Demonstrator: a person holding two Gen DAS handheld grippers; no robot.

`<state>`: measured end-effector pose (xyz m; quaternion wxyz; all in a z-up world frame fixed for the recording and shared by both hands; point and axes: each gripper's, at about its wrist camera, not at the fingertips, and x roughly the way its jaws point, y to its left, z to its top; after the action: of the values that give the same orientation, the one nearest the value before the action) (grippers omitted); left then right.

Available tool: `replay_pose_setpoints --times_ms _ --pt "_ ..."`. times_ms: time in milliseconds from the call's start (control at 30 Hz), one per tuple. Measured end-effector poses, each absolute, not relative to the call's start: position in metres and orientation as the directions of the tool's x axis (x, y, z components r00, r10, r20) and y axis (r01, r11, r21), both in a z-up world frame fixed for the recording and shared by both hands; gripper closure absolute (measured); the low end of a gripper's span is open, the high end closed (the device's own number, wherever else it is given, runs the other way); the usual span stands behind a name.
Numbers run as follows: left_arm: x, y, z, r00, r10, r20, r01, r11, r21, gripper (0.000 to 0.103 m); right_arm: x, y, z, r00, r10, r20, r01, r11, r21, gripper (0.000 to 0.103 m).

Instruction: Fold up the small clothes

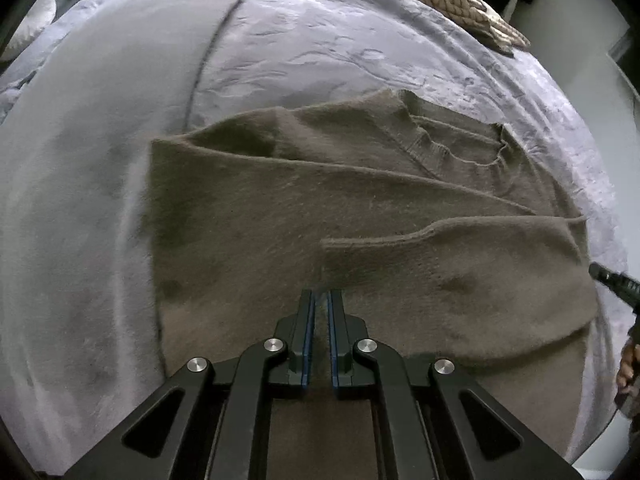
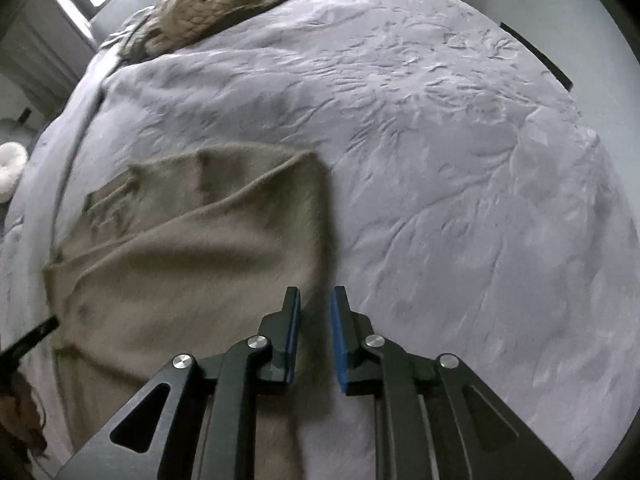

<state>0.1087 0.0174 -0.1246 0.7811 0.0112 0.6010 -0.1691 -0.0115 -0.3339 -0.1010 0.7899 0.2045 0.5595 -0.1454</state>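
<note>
A brown fuzzy sweater (image 1: pixel 320 208) lies flat on the grey bed cover (image 1: pixel 320 40), its ribbed neckline (image 1: pixel 460 148) at the far side and a sleeve folded across the body. My left gripper (image 1: pixel 320 296) points down over the sweater's near middle with its jaws shut; whether they pinch fabric I cannot tell. In the right wrist view the sweater (image 2: pixel 180 248) fills the left. My right gripper (image 2: pixel 316 300) hangs over the sweater's right edge, jaws a narrow gap apart and not pressing on the cloth. One of its black fingers (image 1: pixel 604 274) shows at the right of the left wrist view.
A beige cable-knit garment (image 2: pixel 208 12) lies bunched at the bed's far end. A white round cushion (image 2: pixel 8 168) sits off the bed's left side. A person's hand (image 1: pixel 626 364) is at the right edge. The wrinkled cover (image 2: pixel 460 200) stretches right of the sweater.
</note>
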Motion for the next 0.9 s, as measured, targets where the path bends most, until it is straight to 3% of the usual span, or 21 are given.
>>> replay_pose_setpoints --times_ms 267,467,533,600,733,900 --pt "0.101 0.006 -0.118 0.220 -0.276 -0.936 0.303 0.931 -0.204 0.095 -0.009 -0.286 -0.126 0.274 0.038 -0.961 0.381 0.913 0.145 0.086" --pt "0.082 0.003 -0.136 0.221 -0.200 -0.955 0.336 0.934 -0.118 0.094 -0.025 -0.288 -0.132 0.242 0.075 -0.967 0.428 0.886 0.176 0.086" --pt "0.078 0.009 -0.133 0.222 -0.191 -0.956 0.330 0.937 -0.111 0.080 -0.028 -0.286 -0.130 0.220 0.078 -0.972 0.439 0.882 0.170 0.083" --pt "0.076 0.015 -0.128 0.233 -0.160 -0.959 0.305 0.949 -0.084 0.052 -0.031 -0.280 -0.125 0.209 0.077 -0.975 0.444 0.881 0.165 0.079" --pt "0.068 0.022 -0.122 0.211 -0.159 -0.965 0.275 0.957 -0.097 0.050 -0.038 -0.265 -0.113 0.202 0.088 -0.975 0.441 0.881 0.171 0.058" --pt "0.054 0.024 -0.116 0.184 -0.154 -0.971 0.264 0.959 -0.102 0.050 -0.050 -0.246 -0.102 0.183 0.113 -0.977 0.426 0.886 0.182 0.058"
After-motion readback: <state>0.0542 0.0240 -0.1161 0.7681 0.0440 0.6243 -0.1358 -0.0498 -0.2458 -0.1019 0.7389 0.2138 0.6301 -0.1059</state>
